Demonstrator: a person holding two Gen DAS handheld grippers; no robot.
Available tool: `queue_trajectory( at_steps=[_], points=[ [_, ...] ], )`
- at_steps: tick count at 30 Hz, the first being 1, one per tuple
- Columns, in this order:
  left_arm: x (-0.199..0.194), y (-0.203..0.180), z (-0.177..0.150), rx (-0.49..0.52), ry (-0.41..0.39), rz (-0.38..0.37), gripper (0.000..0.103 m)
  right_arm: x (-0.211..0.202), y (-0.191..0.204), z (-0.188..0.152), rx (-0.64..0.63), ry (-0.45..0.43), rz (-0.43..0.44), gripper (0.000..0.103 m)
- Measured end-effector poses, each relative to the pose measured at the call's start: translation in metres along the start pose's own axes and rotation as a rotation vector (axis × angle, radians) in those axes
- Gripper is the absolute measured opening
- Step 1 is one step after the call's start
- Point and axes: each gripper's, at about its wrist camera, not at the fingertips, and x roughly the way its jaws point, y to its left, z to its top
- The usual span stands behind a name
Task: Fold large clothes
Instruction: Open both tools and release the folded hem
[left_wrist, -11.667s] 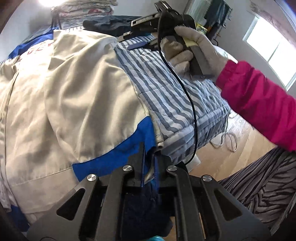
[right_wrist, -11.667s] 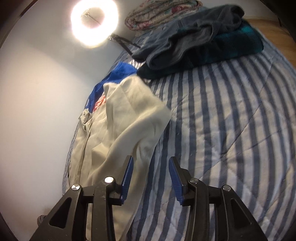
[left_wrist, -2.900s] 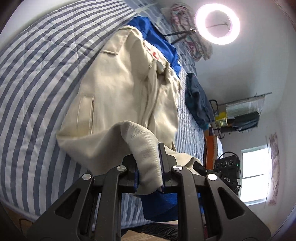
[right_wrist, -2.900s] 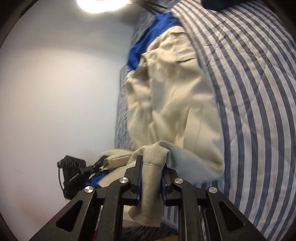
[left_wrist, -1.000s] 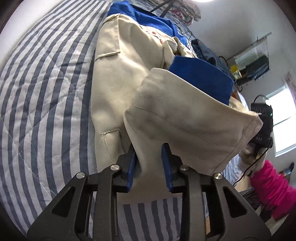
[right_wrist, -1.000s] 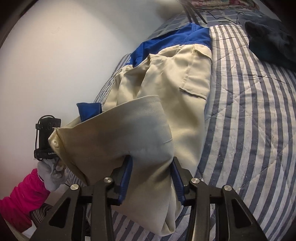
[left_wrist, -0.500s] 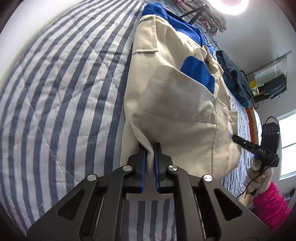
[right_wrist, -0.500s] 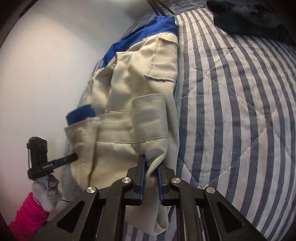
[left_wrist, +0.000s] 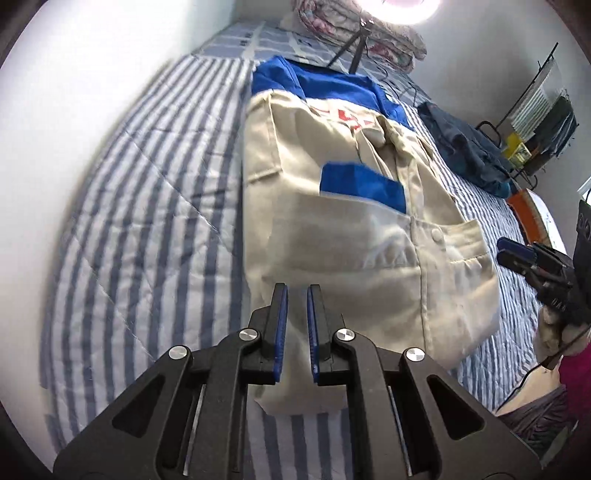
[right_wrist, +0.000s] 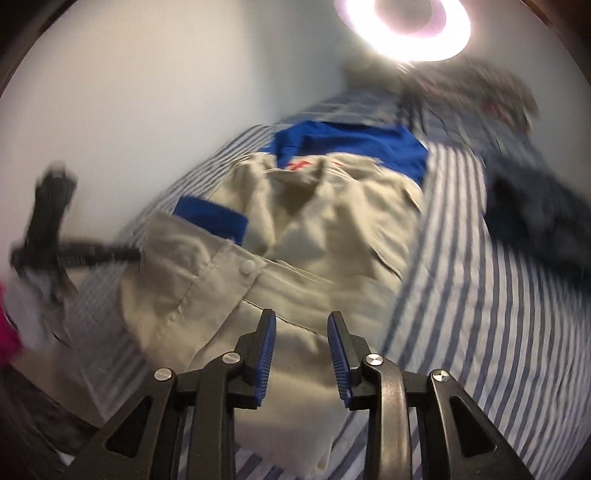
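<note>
A beige jacket (left_wrist: 332, 229) with blue panels lies on the striped bed, its lower part folded up over the body; it also shows in the right wrist view (right_wrist: 295, 236). My left gripper (left_wrist: 294, 295) hovers over the jacket's near folded edge, jaws slightly apart and empty. My right gripper (right_wrist: 301, 325) is open and empty above the other side of the fold. The right gripper also shows at the right edge of the left wrist view (left_wrist: 532, 258), and the left gripper shows blurred in the right wrist view (right_wrist: 85, 251).
The blue-and-white striped bedcover (left_wrist: 147, 229) spreads to the left of the jacket. Dark clothes (left_wrist: 465, 151) lie at the far right of the bed. A folded quilt (left_wrist: 354, 26) and a ring light (right_wrist: 406, 26) stand at the bed's head. A rack (left_wrist: 539, 122) stands beyond.
Both grippers have let go of the jacket's folded edge and drawn back and up. The folded part now rests on the jacket body.
</note>
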Motion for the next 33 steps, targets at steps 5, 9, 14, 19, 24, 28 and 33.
queue_trajectory(
  at_steps=[5,9,14,19,24,28,33],
  points=[
    [-0.016,0.004,0.001,-0.011,-0.042,0.042,0.007,0.025,0.006,0.002,-0.005,0.083,-0.059,0.03],
    [-0.01,-0.023,0.012,0.107,-0.055,0.04,0.007,0.029,0.004,0.003,0.024,0.11,-0.076,0.03],
    [0.025,-0.029,0.026,0.115,-0.004,0.03,0.007,0.03,0.007,0.008,0.002,0.126,-0.111,0.03],
    [0.056,-0.025,0.026,0.119,0.046,0.053,0.007,0.039,0.003,0.006,-0.007,0.149,-0.141,0.029],
    [0.072,-0.028,0.026,0.16,0.083,0.068,0.007,0.061,0.004,-0.003,-0.022,0.195,-0.162,0.029],
    [0.069,-0.032,0.031,0.189,0.091,0.075,0.007,0.057,0.003,0.0,-0.014,0.203,-0.134,0.029],
    [0.043,-0.027,0.055,0.168,0.037,0.029,0.008,0.023,-0.023,0.011,0.094,0.146,-0.005,0.03]
  ],
)
